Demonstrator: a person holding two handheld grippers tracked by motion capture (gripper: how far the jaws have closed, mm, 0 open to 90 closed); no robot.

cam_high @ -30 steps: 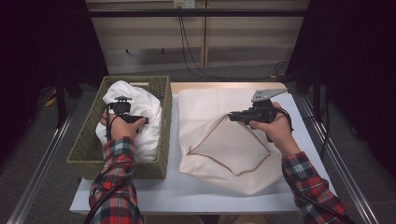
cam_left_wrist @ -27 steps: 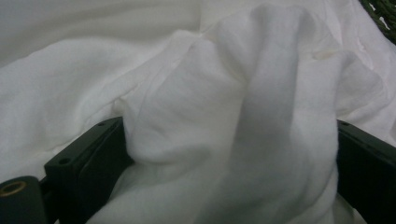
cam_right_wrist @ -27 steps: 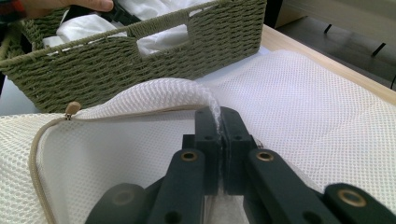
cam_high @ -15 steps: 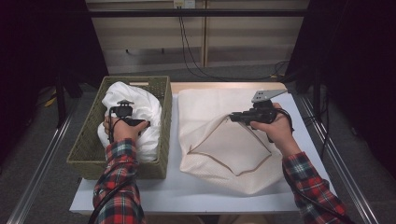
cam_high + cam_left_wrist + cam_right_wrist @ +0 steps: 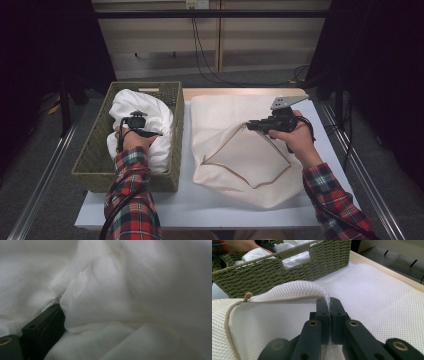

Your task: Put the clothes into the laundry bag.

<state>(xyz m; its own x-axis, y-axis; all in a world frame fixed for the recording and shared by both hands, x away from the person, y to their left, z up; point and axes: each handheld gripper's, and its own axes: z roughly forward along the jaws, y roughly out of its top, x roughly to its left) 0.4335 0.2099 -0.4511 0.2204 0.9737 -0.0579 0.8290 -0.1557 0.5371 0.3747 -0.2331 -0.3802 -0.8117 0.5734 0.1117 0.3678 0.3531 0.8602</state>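
Note:
A white cloth lies bunched in a green woven basket at the table's left. My left gripper is pushed down into it. In the left gripper view the cloth folds over the left gripper, hiding one jaw, and looks pinched. A cream mesh bag lies flat at the centre right with its zipped mouth gaping. My right gripper is shut on the bag's upper layer and holds it raised. The zip pull hangs at the mouth's edge.
The basket stands close beside the bag's left side, with a hand above it. The white tabletop shows along the front, a wooden strip at the back. Metal rails run along both sides.
My left hand has shifted a little toward me and sunk into the white cloth. The right gripper has kept still, holding the bag's layer up.

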